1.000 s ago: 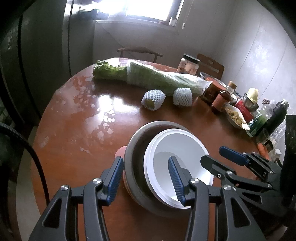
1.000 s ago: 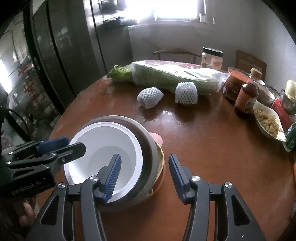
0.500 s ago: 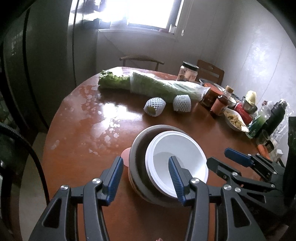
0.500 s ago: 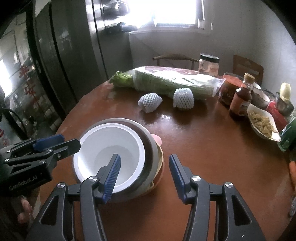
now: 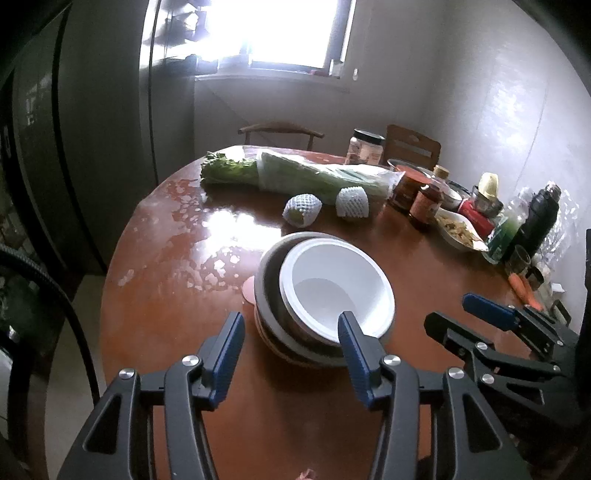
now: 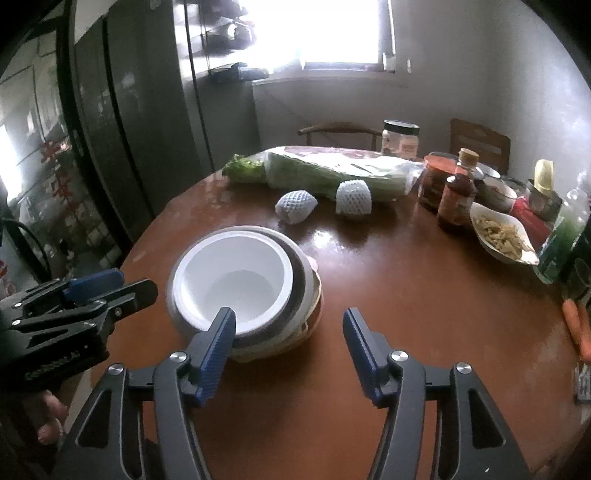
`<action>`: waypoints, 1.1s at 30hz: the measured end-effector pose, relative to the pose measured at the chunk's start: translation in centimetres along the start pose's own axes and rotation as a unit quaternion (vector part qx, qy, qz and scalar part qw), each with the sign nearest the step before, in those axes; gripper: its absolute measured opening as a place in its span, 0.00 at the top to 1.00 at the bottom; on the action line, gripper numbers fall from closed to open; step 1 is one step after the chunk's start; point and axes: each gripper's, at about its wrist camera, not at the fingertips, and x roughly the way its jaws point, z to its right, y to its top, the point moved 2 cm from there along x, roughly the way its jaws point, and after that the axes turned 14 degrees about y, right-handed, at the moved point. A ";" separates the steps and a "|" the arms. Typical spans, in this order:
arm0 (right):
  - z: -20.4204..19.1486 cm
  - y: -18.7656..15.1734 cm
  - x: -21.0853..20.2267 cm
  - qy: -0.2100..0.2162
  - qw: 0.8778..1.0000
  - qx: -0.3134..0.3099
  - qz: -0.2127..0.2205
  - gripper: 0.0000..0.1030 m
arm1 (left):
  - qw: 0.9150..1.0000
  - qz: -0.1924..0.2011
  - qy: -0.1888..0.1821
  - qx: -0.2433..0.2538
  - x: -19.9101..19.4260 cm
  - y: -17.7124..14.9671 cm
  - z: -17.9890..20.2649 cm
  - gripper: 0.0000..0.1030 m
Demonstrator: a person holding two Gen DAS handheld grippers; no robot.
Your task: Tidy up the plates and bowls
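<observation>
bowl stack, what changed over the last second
Both claws backed away and up from the bowl stack, which now looks smaller. The left claw and right claw are opening, nothing gripped. The stack, white bowl on top, and the wrapped fruits stayed put.

Blown-out window point(image 5: 284, 33) backlight, glare on the glossy table point(image 5: 207, 229), dim corners, fisheye-bent edges

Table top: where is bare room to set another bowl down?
Bare wood lies right of the bowl stack, reaching toward the snack dish, and left of the stack toward the table edge. It is crowded along the far right edge: bottles and jars.
</observation>
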 end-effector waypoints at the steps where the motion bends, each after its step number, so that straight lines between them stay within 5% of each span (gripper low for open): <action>1: -0.1 -0.2 -0.2 0.000 1.000 0.000 0.002 0.39 | 1.000 0.001 0.000 0.001 -0.1 -0.2 0.1 0.49; 33: -0.1 -5.8 -1.3 -0.009 1.000 0.019 0.011 0.38 | 1.000 -0.007 0.012 0.022 0.0 -5.4 1.9 0.48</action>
